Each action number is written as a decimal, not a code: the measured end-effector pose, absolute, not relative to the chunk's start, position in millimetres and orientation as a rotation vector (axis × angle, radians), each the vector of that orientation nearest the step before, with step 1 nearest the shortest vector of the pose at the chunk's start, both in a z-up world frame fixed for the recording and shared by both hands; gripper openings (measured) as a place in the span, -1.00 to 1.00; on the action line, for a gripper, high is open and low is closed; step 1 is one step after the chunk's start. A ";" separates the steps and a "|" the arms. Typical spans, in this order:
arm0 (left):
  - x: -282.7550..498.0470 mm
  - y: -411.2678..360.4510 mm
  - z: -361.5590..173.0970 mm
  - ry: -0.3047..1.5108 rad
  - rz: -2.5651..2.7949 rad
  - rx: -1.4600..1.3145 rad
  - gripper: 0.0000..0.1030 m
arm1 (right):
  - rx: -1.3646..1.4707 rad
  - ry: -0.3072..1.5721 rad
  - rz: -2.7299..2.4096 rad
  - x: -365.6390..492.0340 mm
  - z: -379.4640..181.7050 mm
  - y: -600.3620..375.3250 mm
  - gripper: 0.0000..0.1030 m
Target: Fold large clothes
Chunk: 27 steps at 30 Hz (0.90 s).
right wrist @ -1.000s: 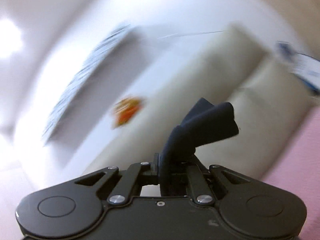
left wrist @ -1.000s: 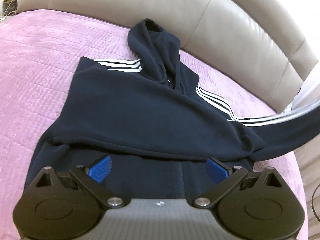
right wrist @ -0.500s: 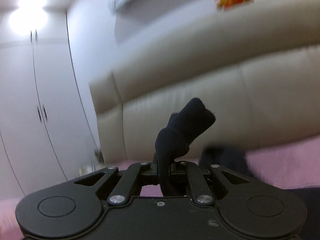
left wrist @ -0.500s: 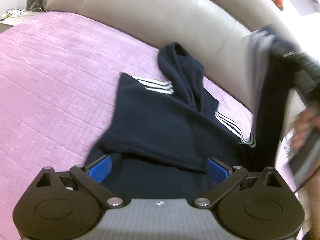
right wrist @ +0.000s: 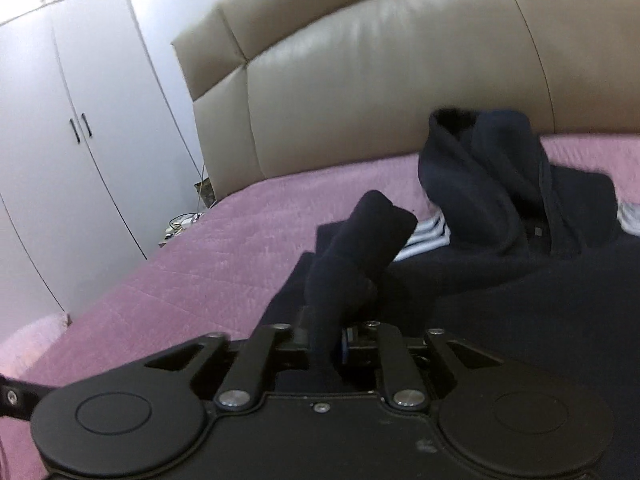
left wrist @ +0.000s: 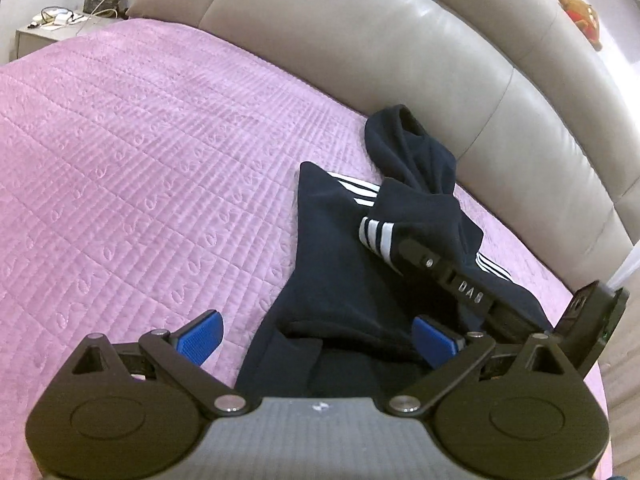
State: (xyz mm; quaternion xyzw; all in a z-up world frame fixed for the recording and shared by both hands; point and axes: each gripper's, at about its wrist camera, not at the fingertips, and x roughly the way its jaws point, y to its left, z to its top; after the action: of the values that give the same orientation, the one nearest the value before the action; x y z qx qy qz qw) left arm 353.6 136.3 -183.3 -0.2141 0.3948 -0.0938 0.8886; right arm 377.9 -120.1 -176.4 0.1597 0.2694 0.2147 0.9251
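Observation:
A navy hoodie with white stripes lies on the pink quilted bed, its hood bunched towards the headboard. My left gripper is open, its blue pads either side of the hoodie's near edge and holding nothing. The right gripper reaches in from the right over the hoodie's chest with the striped sleeve cuff. In the right wrist view the right gripper has its jaws opening. The dark sleeve end stands up between them, and a blue pad shows beside the cloth. The hood rises beyond it.
A beige padded headboard runs along the far side of the bed. A nightstand with cables and a bag stands at the far left. White wardrobe doors are on the left. A small toy hangs on the wall.
The right gripper swung down from the air and carried the sleeve over onto the hoodie's body, and its jaws have parted. The left gripper slid sideways along the near edge, still open.

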 end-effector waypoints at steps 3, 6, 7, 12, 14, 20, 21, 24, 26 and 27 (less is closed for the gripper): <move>352.7 135.7 -190.3 0.828 -0.197 -0.453 0.98 | 0.448 0.567 0.442 376.9 -181.0 -136.0 -0.18; 350.4 135.1 -197.5 0.848 -0.199 -0.463 0.98 | 0.418 0.387 0.432 356.2 -163.1 -131.9 -0.74; 348.9 134.8 -198.7 0.851 -0.204 -0.467 0.98 | 0.383 0.319 0.448 348.4 -152.9 -127.2 -0.74; 346.0 127.7 -199.6 0.856 -0.242 -0.436 0.98 | 0.240 0.456 0.583 364.1 -145.7 -92.1 0.30; 345.1 123.2 -197.1 0.854 -0.248 -0.424 0.98 | 0.216 0.557 0.639 368.0 -151.0 -91.2 0.54; 349.2 106.5 -189.2 0.835 -0.272 -0.407 0.98 | 0.291 0.558 0.480 351.3 -118.5 -192.7 0.58; 352.3 101.0 -188.2 0.829 -0.283 -0.396 0.98 | 0.295 0.567 0.426 350.2 -113.2 -216.4 0.58; 368.0 78.9 -186.5 0.810 -0.326 -0.355 0.98 | 0.258 0.612 0.283 353.2 -108.5 -289.7 0.61; 387.0 61.9 -187.3 0.795 -0.362 -0.332 0.98 | 0.231 0.723 0.173 368.2 -124.5 -335.5 0.62; 398.4 54.8 -188.6 0.788 -0.370 -0.324 0.98 | 0.223 0.773 0.134 374.1 -135.4 -352.0 0.62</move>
State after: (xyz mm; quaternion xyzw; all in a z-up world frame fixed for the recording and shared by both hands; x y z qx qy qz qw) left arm 398.4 54.8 -188.6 -0.1564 0.3801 -0.1785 0.8940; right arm 374.1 -352.0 -135.4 0.1086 0.3758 0.0653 0.9180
